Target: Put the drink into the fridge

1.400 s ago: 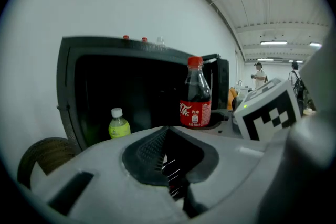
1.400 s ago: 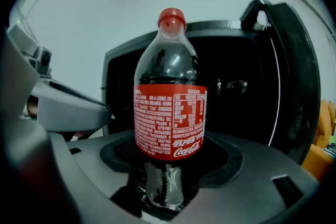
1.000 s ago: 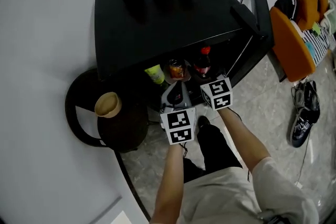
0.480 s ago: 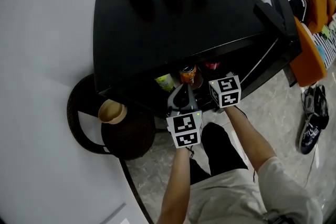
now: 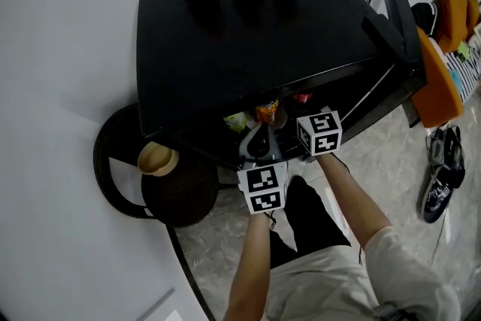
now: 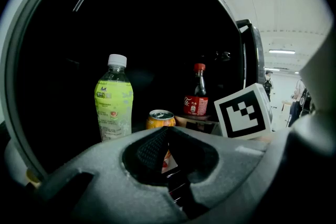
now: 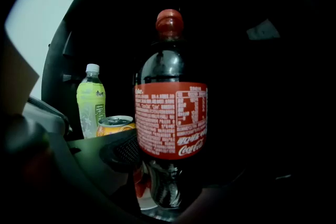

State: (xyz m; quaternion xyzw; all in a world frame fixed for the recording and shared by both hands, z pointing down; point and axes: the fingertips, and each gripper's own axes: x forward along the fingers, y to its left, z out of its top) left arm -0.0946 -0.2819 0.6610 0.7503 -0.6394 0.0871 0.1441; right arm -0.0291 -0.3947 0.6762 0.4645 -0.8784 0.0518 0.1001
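Pinching a dark plastic cola bottle with a red cap and red label (image 7: pixel 170 118) just below that label, the right gripper (image 7: pixel 160 173) has its jaws pressed against the bottle's ribbed lower body. The left gripper (image 6: pixel 168 152) sits beside it, its jaws drawn together on nothing. The bottle stands upright at the mouth of the black box-shaped fridge (image 5: pixel 248 34), just under its front edge; I cannot tell whether its base rests on the shelf.

It looks full, so I judge it fairly heavy, smooth-walled and slightly yielding. With the grip this low, most of its weight sits above the jaws, so it may tip.

Deeper inside stand an orange drink can (image 6: pixel 160 119) and a pale green bottle with a white cap (image 6: pixel 113 105).
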